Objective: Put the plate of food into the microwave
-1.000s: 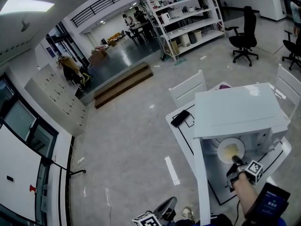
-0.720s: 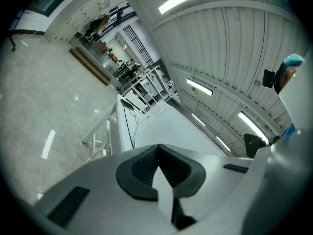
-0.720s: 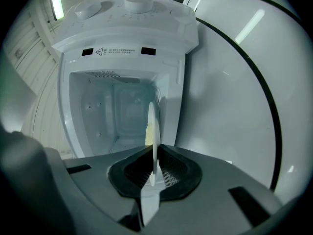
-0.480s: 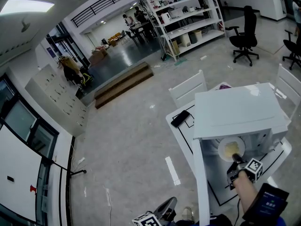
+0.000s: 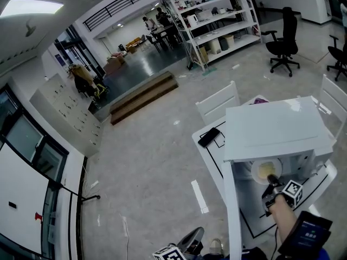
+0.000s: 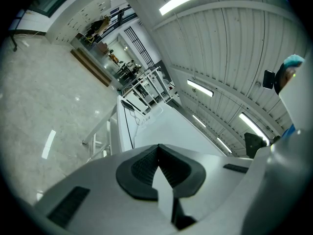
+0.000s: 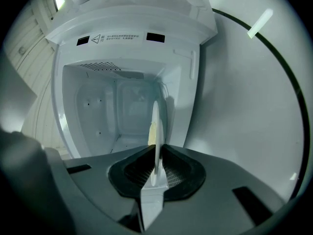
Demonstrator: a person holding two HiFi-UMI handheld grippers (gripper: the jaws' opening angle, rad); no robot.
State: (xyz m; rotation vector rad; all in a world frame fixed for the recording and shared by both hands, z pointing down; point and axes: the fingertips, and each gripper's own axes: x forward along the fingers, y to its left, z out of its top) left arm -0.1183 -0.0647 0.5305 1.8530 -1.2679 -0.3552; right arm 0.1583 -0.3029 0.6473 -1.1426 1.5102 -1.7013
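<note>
Head view: white boxy microwave [image 5: 274, 126] stands on a white table with black outline tape [image 5: 207, 155], its white door [image 5: 232, 210] swung open on the left. Round white plate with pale yellow food [image 5: 265, 170] sits at the mouth of the opening, under the front edge of the microwave's top. Right gripper [image 5: 271, 182] meets the plate's near rim; its marker cube is just behind. Left gripper [image 5: 169, 252] is low at the frame's bottom edge, well apart from the table. A flat black phone [image 5: 209, 137] lies on the table beside the microwave.

Left gripper view: left gripper [image 6: 157, 168] has its pads pressed together with nothing between them — aimed up at ceiling lights.

Right gripper view: right gripper [image 7: 155, 173] is clamped on the plate [image 7: 155, 131], seen edge-on, yellow food on its left face. The microwave [image 7: 132, 13] cavity gapes straight ahead — white walls, bare floor.
</note>
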